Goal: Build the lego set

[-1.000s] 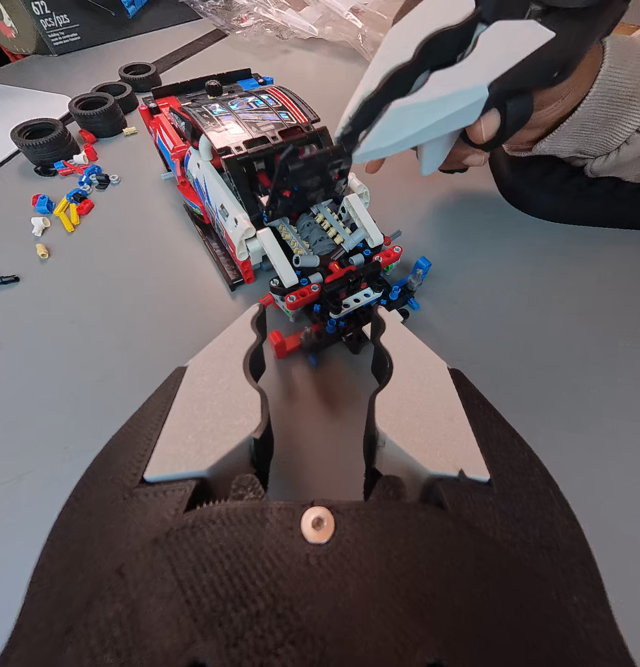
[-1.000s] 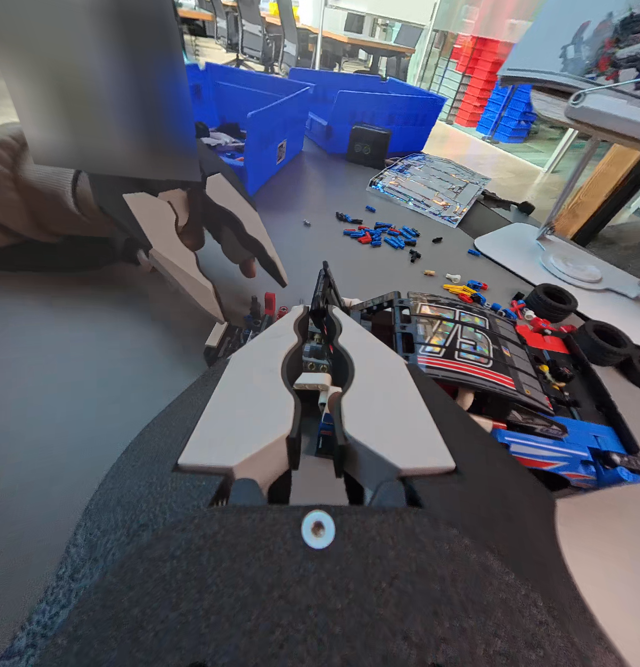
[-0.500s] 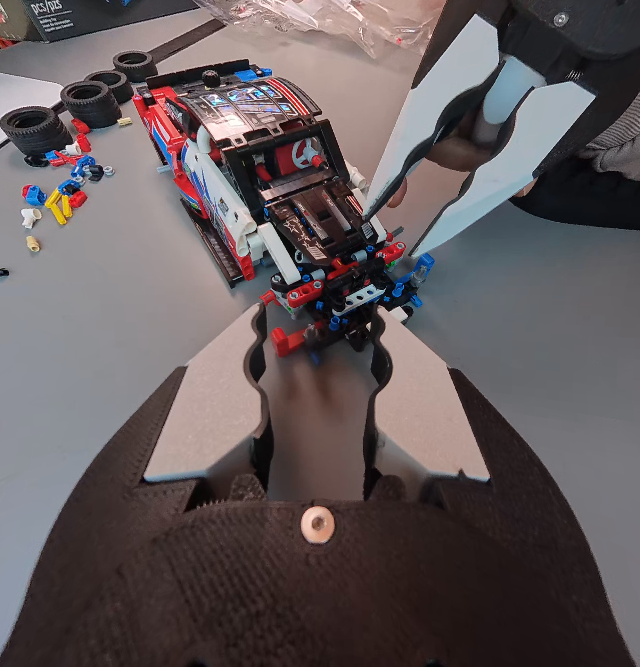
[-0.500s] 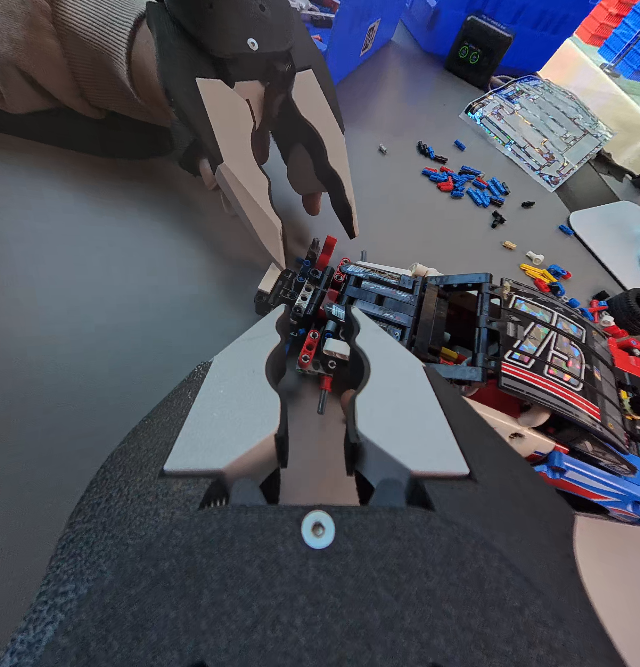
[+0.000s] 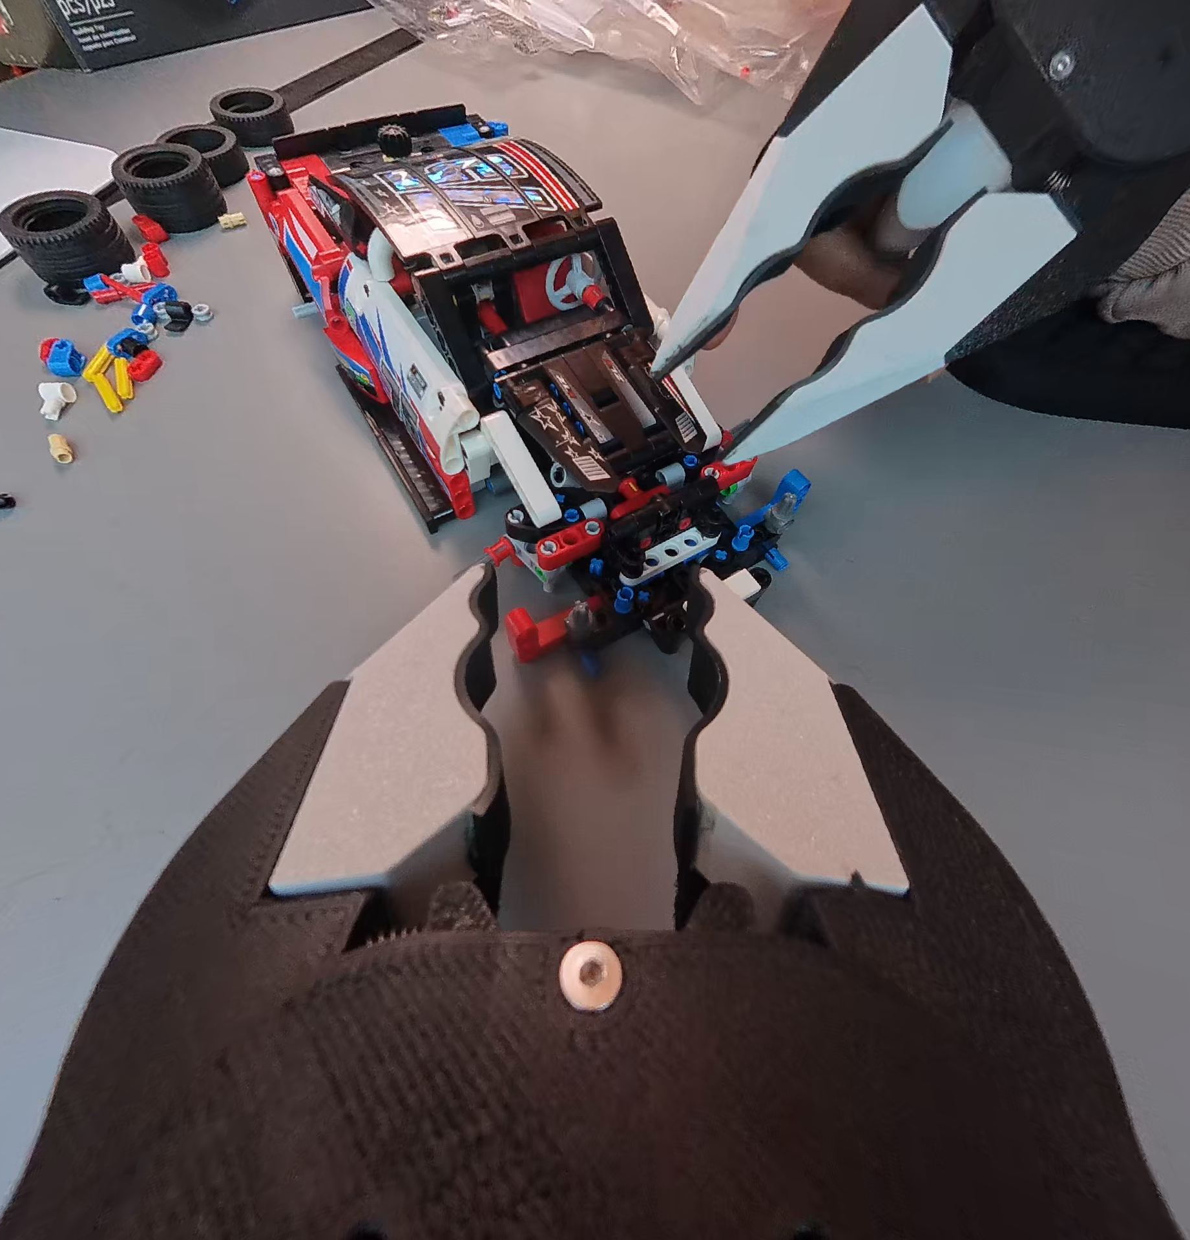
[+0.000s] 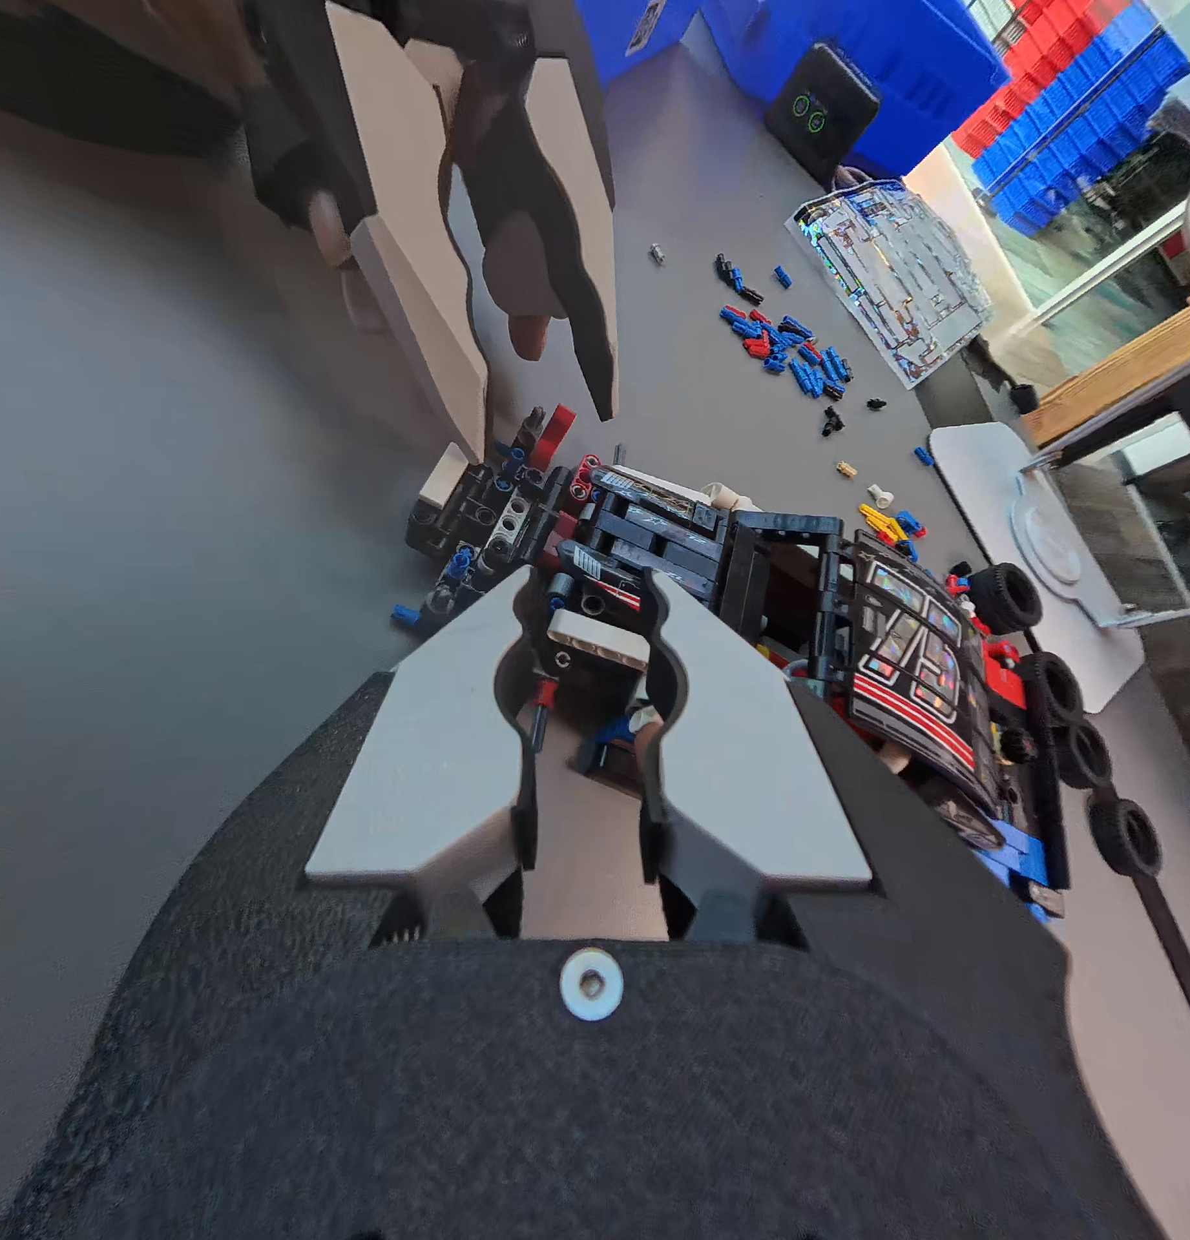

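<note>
So the lego race car (image 5: 485,322) sits in the middle of the grey table (image 5: 210,604), nose pointing at the left gripper (image 5: 592,590). That gripper is low at the bare front chassis with its jaws spread wide, and nothing is between them, just tabletop and a red connector (image 5: 532,631) sticking out of the car's front end. Its right fingertip is right up against the black front frame, though I can't tell if it's actually touching.

The right gripper (image 5: 693,409) comes in from the side, also parted and gripping nothing. In the left wrist view one tip rests on the black hood panel (image 5: 599,402), which lies flat over the engine bay, and the other tip is down by the car's front right corner. From the right wrist view, that gripper (image 6: 585,584) has the white side beam (image 6: 599,644) and the edge of the hood showing between its fingers.

Four black tyres (image 5: 163,181) are lined up off to the car's side, next to a scatter of loose red, blue and yellow pieces (image 5: 109,362). There's another pile of blue pins (image 6: 794,355) farther off, beside a shiny sticker sheet (image 6: 894,275). Crumpled clear plastic bags (image 5: 619,40) lie beyond the car.
</note>
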### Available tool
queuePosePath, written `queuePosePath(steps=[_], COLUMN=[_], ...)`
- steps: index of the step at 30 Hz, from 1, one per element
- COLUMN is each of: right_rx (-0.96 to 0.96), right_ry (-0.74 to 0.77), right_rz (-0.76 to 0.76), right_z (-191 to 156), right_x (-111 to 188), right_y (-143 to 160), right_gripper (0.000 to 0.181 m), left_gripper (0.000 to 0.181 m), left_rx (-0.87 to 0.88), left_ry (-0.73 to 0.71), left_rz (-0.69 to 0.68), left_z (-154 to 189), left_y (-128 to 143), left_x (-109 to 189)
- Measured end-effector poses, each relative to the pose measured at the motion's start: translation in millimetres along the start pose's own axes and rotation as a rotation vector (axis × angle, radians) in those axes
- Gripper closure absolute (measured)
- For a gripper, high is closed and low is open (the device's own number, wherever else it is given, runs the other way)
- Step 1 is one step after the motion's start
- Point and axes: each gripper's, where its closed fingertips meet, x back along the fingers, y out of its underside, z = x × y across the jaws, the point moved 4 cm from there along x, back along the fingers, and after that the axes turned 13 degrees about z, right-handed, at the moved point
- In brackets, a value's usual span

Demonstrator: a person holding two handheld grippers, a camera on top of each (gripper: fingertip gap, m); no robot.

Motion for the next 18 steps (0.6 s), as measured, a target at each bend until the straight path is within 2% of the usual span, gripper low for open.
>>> queuePosePath(steps=[1, 4, 9, 18], right_rx=[0.047, 0.109, -0.037, 0.03], right_ry=[0.021, 0.06, 0.083, 0.081], right_rz=[-0.017, -0.018, 0.082, 0.036], right_z=[0, 1, 11, 7], right_x=[-2, -4, 4, 2], right_y=[1, 0, -11, -4], right_gripper=[0.158, 0.164, 0.174, 0.173], left_gripper=[0.126, 0.126, 0.126, 0.126], left_rx=[0.0, -0.001, -0.002, -0.001], left_ry=[0.0, 0.001, 0.002, 0.004], left_rz=[0.0, 0.001, 0.001, -0.002], left_z=[0, 0, 0, 1], left_y=[0, 0, 0, 0], left_x=[0, 0, 0, 0])
